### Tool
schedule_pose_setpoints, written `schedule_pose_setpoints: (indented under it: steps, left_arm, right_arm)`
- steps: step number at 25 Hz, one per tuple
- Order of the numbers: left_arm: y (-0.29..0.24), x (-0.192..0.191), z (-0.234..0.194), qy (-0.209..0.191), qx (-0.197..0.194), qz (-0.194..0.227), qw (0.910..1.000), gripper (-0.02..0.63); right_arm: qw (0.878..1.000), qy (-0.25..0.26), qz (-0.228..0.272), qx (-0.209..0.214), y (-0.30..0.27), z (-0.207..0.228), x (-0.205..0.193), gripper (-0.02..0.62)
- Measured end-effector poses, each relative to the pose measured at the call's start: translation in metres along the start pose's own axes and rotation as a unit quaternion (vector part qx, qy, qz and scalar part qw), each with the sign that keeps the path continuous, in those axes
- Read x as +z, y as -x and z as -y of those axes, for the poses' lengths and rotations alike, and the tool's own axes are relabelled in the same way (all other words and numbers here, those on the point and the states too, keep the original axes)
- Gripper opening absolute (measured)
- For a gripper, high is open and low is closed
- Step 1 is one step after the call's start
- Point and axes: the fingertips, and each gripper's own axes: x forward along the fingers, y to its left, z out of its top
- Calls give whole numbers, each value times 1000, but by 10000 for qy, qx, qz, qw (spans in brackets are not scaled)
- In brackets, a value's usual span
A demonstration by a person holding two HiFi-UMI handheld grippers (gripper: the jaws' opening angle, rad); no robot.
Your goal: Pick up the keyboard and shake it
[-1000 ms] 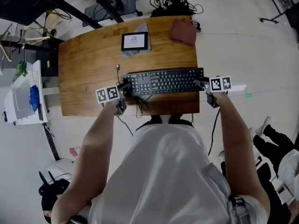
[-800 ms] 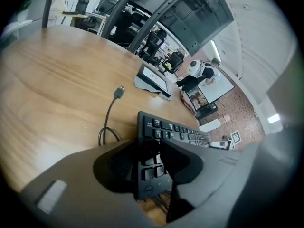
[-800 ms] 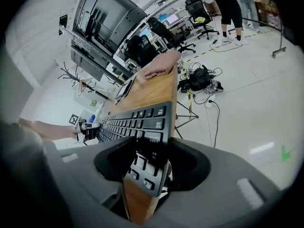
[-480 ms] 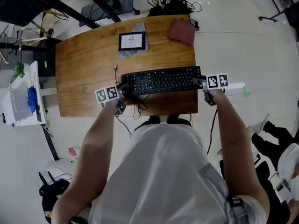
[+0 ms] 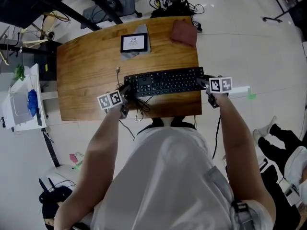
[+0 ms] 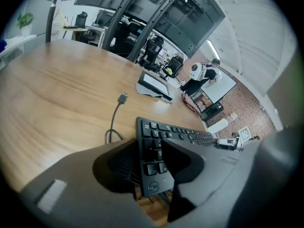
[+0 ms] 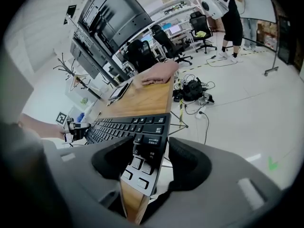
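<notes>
**Keyboard on the bench, both grippers loosened at its ends**

A wooden bench (image 5: 86,66) stands on a pale floor in an open office, with cables bunched on the floor beyond its far edge. A black keyboard (image 5: 165,82) lies lengthwise near the bench's near edge, and its right end juts slightly past the right edge.

The left gripper (image 5: 125,92) has the keyboard's left end between its jaws. They have just been opening and now stand apart around that end. The right gripper (image 5: 204,83) straddles the overhanging right end. Its jaws have also just been opening and now gape wide, clear of the keys.

A loose cable (image 6: 114,122) with a plug lies on the wood beside the left end. A small screen (image 5: 134,43) and a reddish cloth (image 5: 184,32) sit by the far edge.
</notes>
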Motion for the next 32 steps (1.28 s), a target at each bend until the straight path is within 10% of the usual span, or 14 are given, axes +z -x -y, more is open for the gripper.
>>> schedule_pose_setpoints:
  steps: [7,13,23,32]
  left_arm:
    - [40,20,-14,-164,158,734,9970,167]
    - [76,14,10,-479,-40,1275,9907,74]
    - [83,5,142,-1405,-1699,1630,9617,-2]
    - [93,21,219,-1859,-2357,1807,9366,-2]
  right_arm:
    - [9972,163,716,-122,32,10,18,234]
    - [9876,427,1489,-241,71,-7,13,60]
    - [9730,952,2035,535,81,-108,-3,2]
    - [9421,1925,2385,1359,110,-203,28,1]
